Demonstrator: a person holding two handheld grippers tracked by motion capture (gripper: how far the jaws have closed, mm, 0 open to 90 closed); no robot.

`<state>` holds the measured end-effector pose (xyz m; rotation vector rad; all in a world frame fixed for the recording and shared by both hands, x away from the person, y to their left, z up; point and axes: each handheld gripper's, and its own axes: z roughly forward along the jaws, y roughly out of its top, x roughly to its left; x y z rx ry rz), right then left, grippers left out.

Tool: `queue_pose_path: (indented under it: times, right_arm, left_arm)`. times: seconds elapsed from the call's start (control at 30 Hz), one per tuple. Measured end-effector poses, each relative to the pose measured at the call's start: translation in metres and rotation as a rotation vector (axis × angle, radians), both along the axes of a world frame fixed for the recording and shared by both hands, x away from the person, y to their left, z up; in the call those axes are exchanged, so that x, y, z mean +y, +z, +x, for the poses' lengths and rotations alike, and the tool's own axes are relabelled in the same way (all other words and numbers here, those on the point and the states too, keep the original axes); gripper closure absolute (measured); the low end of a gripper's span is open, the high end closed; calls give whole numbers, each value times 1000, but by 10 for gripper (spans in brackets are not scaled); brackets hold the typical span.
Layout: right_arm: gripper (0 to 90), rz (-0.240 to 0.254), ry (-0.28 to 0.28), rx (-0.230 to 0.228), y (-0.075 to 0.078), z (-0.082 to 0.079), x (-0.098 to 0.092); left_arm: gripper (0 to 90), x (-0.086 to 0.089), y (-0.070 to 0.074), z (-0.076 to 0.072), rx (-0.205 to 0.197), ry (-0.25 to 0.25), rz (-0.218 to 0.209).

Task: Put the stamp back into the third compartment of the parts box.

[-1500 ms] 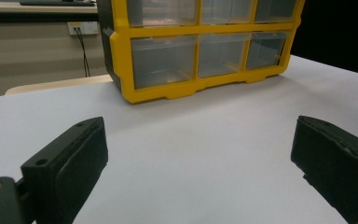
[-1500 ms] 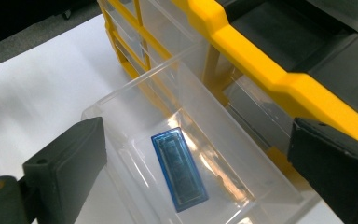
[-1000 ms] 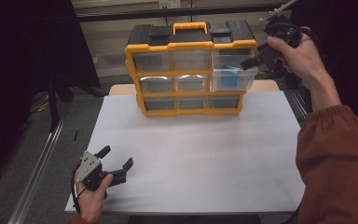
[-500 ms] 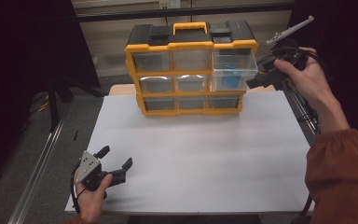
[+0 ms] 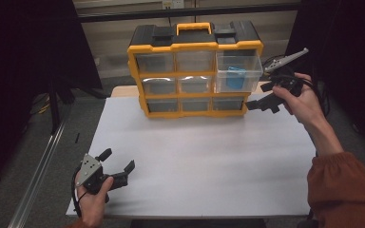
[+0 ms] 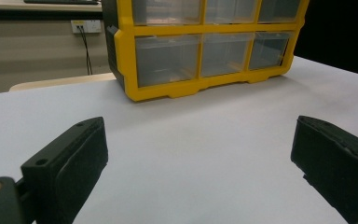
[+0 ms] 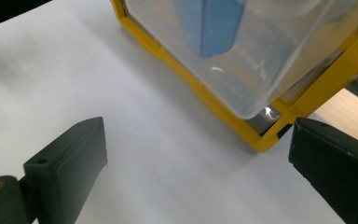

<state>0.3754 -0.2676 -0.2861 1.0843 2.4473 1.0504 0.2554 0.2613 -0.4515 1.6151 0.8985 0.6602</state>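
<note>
A yellow and black drawer cabinet (image 5: 195,76) stands at the back of the white table (image 5: 204,156). Its top right clear drawer (image 5: 237,71) is pulled out, and a blue object (image 5: 236,77) lies in it. My right gripper (image 5: 260,95) hovers open just right of the cabinet, below that drawer's level, with nothing between its jaws. The right gripper view looks down past the drawer (image 7: 242,56) and the blue object (image 7: 209,23) onto the cabinet's lower corner. My left gripper (image 5: 119,159) rests open near the table's front left corner, facing the cabinet (image 6: 205,46).
The other clear drawers sit closed in the cabinet. A wooden tabletop edge (image 5: 119,90) shows behind the white surface. A metal rail (image 5: 43,156) runs along the floor to the left. White tabletop stretches between the two grippers.
My right gripper has come down from beside the top right drawer to the cabinet's lower right side. The drawer stays pulled out. The left gripper has not moved.
</note>
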Motion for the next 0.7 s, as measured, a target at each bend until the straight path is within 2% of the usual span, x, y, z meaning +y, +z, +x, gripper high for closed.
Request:
queue_pose_path:
  times: [0.2,0.27,0.43,0.7]
  right_arm:
    - [43,27,-17,13,-23,-5,1]
    - [43,49,-15,15,-33,-6,1]
    - [43,84,-46,21,-54,-9,0]
    - [27,128,-85,-31,-87,-21,1]
  left_arm:
    - [39,0,0,0,1,-3,-6]
    - [39,0,0,0,1,-2,4]
    - [39,1,0,1,1,-11,-8]
    - [40,0,-1,1,2,-10,-2]
